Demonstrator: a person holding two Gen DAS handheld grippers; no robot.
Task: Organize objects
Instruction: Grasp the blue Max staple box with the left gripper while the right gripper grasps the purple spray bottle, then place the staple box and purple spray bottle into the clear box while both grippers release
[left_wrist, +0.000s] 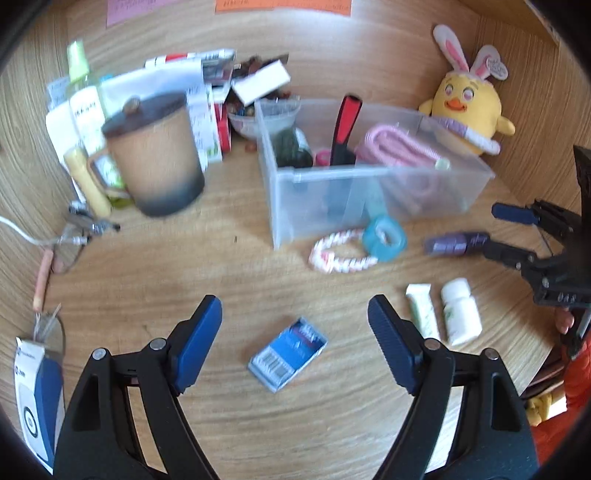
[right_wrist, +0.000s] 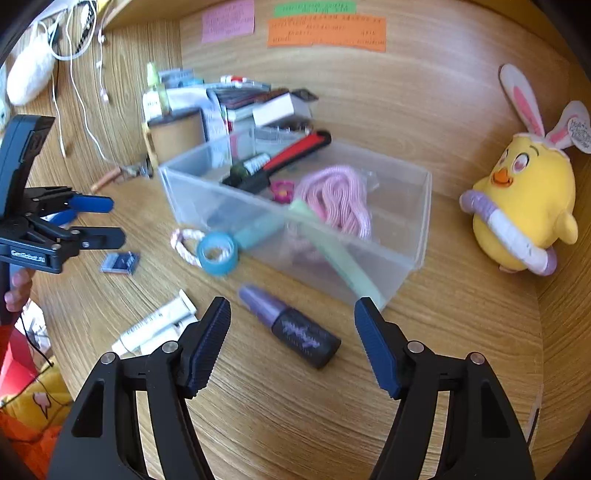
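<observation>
Inside clear bin, pink cord, red-black brush

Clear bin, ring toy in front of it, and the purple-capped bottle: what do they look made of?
Clear bin: translucent, slightly frosted rigid plastic; its contents show through the walls.
Ring toy: glossy translucent blue ring, probably rubber or soft plastic, on a pink-white twisted rope, likely cotton.
Purple-capped bottle: dark body, shiny metallic-looking cap; plastic or glass, can't tell.

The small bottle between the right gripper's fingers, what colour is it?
Purple cap, dark body; clearest in the right wrist view.
</observation>
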